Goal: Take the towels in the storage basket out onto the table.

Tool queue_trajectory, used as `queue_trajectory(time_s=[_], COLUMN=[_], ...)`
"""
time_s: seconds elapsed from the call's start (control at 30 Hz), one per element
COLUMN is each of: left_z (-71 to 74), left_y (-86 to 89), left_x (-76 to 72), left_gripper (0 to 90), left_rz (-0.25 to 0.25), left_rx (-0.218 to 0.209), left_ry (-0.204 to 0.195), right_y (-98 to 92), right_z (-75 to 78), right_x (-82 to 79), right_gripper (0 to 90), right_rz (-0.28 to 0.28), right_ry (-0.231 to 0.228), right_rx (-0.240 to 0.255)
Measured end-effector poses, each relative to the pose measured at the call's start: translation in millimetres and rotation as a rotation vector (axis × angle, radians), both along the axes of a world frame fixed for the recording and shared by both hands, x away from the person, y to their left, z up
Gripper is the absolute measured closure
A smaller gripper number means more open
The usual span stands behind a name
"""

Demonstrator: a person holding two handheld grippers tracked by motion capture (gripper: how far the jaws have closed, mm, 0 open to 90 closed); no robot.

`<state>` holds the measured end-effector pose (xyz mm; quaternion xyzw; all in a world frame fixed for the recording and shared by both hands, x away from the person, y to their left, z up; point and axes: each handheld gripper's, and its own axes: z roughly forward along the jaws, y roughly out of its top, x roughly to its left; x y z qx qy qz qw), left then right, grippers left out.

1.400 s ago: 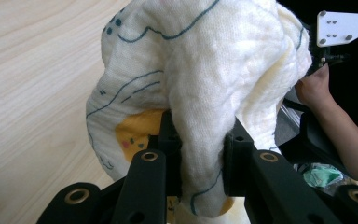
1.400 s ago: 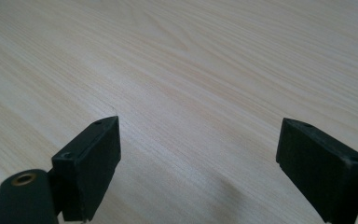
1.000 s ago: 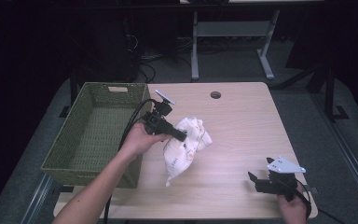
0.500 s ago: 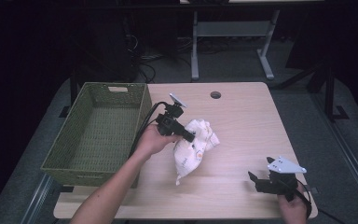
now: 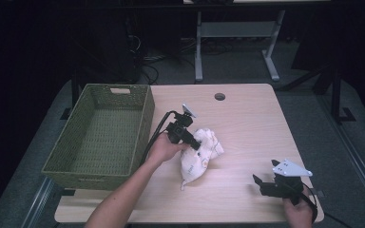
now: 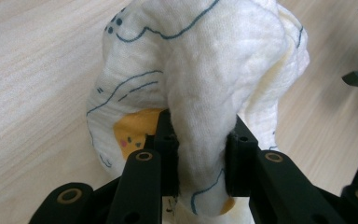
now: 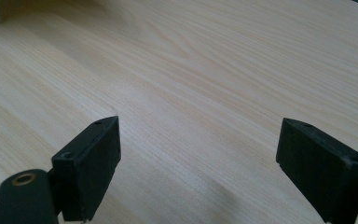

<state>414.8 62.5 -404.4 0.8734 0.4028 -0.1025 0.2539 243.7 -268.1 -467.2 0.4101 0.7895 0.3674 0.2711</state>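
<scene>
Evidently soft, light and floppy, the printed muslin cloth (image 5: 200, 153) bunched mid-desk (image 5: 247, 118) beside the wicker basket (image 5: 100, 137) is pinched at a thick fold by the left claw (image 6: 200, 154), best hold, while the right claw (image 7: 200, 163) gapes empty.

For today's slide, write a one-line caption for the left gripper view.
Left gripper clamps a fold of white printed cloth above the wooden table.
</scene>
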Motion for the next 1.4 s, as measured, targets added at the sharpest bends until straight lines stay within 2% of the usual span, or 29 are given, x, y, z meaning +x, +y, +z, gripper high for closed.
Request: queue_trajectory(time_s=[0.13,0.33,0.67,1.17,1.4], left_z=[-4.1,-11.2,-19.1,-19.4,-16.2], left_y=[-1.5,-9.2,-21.9,-20.4,-20.9], left_x=[1.8,4.0,1.6,1.4,-1.9], left_gripper=[69.9,69.4,62.4,58.2,48.6], left_rz=[0.019,0.043,0.029,0.051,0.043], left_rx=[0.014,0.009,0.081,0.044,0.002], left_ry=[-0.025,-0.039,-0.083,-0.080,-0.078], right_y=[0.9,1.6,2.0,3.2,2.9], right_z=[-0.2,0.1,0.5,1.0,1.2], right_x=[0.2,0.5,0.0,0.8,0.9], right_gripper=[13.3,13.3,13.3,13.3,13.3], right_rz=[0.001,0.005,0.006,0.014,0.014], right_ry=[0.004,0.000,0.003,-0.004,-0.003], right_rx=[-0.001,-0.001,0.003,-0.007,-0.007])
